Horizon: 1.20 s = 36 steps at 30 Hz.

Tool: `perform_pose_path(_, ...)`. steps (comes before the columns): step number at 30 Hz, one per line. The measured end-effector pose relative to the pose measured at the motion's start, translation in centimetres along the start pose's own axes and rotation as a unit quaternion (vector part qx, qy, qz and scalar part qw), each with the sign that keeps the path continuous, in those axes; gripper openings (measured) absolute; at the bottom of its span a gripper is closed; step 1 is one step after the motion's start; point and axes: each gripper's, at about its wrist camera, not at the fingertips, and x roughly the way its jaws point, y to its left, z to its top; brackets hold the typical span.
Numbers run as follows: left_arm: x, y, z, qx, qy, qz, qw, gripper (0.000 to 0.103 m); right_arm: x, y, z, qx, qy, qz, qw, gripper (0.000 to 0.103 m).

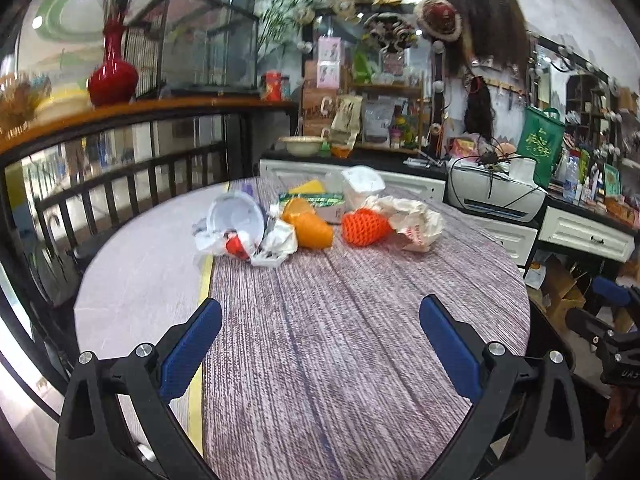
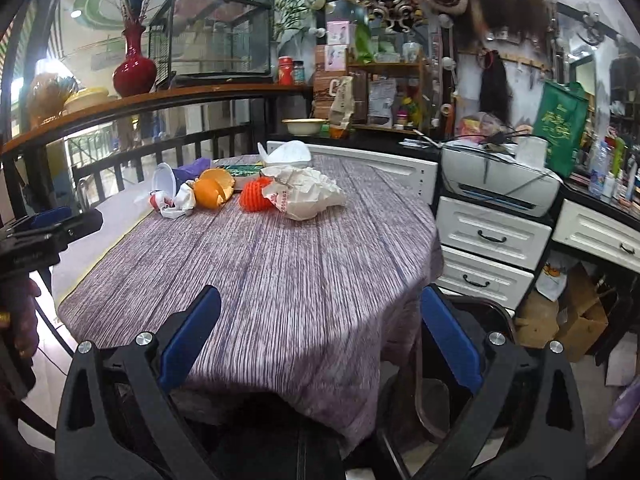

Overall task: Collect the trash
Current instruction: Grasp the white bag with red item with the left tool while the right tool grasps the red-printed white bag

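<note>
While the trash sits mid-frame on the table (image 1: 320,340), both grippers hang low. The left gripper (image 1: 320,344) and right gripper (image 2: 320,340) gape wide, holding nothing. An orange peel (image 1: 308,222) lies beside crumpled paper (image 1: 416,220).

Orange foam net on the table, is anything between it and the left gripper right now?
Nothing visible: only bare tablecloth lies between the open left gripper and the orange foam net. The crumpled paper bag touches its far right side, outside that path.
</note>
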Motion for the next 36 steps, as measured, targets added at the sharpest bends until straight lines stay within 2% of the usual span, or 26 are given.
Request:
perform_pose_path(2, 1.6, 1.7, 0.9, -0.015, 0.02, 0.004, 0.9997, 0.098, 2.2, 0.5, 1.2, -0.015, 0.002, 0.012, 1.0, 0.098)
perform_pose_path(4, 3.3, 3.3, 2.1, -0.025, 0.033, 0.025, 0.9988, 0.098, 5.1, 0.9, 2.3, -0.028, 0.038, 0.023, 0.999, 0.098)
perform_pose_path(8, 6.8, 5.8, 4.1, -0.051, 0.072, 0.036, 0.9955, 0.098, 11.3, 1.8, 4.2, -0.033, 0.107, 0.068, 0.991, 0.098)
perform_pose_path(13, 9.8, 7.2, 5.2, -0.035, 0.09, 0.058, 0.9937, 0.098, 18.4, 3.0, 6.9, -0.081, 0.121, 0.073, 0.987, 0.097)
perform_pose_path(15, 11.5, 7.9, 5.6, -0.034, 0.117, 0.057, 0.991, 0.098, 20.7, 3.1, 7.9, -0.093, 0.13, 0.069, 0.985, 0.095)
perform_pose_path(16, 12.3, 8.3, 5.7, -0.036, 0.13, 0.053, 0.9894, 0.098, 21.9, 3.0, 8.5, -0.101, 0.137, 0.063, 0.983, 0.091)
perform_pose_path(18, 13.6, 9.0, 5.9, -0.041, 0.146, 0.059, 0.9867, 0.098, 23.6, 2.7, 9.3, -0.113, 0.15, 0.059, 0.98, 0.072)
perform_pose_path(20, 14.5, 9.5, 6.2, -0.055, 0.161, 0.049, 0.9843, 0.098, 24.9, 2.2, 9.9, -0.119, 0.163, 0.067, 0.977, 0.047)
perform_pose_path(21, 14.8, 9.7, 6.3, -0.063, 0.166, 0.041, 0.9833, 0.098, 25.4, 1.8, 9.9, -0.115, 0.167, 0.067, 0.977, 0.04)
perform_pose_path(22, 15.1, 9.6, 6.5, -0.069, 0.169, 0.034, 0.9826, 0.098, 25.6, 1.5, 9.8, -0.112, 0.168, 0.065, 0.977, 0.026)
perform_pose_path(25, 15.6, 9.4, 6.5, -0.067, 0.169, 0.036, 0.9826, 0.098, 25.0, 0.5, 9.7, -0.096, 0.166, 0.069, 0.979, 0.017)
perform_pose_path(27, 15.9, 9.0, 6.4, -0.065, 0.17, 0.037, 0.9826, 0.098, 23.5, 0.4, 9.9, -0.103, 0.139, 0.056, 0.983, 0.011)
perform_pose_path(29, 16.1, 8.9, 6.5, -0.062, 0.169, 0.049, 0.9825, 0.088, 22.4, 0.1, 10.0, -0.107, 0.12, 0.039, 0.986, 0.011)
perform_pose_path(30, 16.0, 8.8, 6.5, -0.059, 0.169, 0.051, 0.9826, 0.078, 21.6, -0.2, 10.1, -0.099, 0.116, 0.039, 0.988, 0.011)
perform_pose_path(31, 15.9, 8.6, 6.6, -0.057, 0.171, 0.049, 0.9824, 0.063, 20.5, -0.5, 10.2, -0.089, 0.11, 0.04, 0.989, 0.011)
perform_pose_path(34, 16.3, 8.3, 6.6, -0.045, 0.179, 0.052, 0.9814, 0.032, 18.1, -0.8, 10.5, -0.092, 0.091, 0.03, 0.991, 0.01)
perform_pose_path(36, 16.1, 8.5, 6.6, -0.05, 0.18, 0.056, 0.9809, 0.023, 16.9, -0.9, 10.8, -0.087, 0.084, 0.032, 0.992, 0.01)
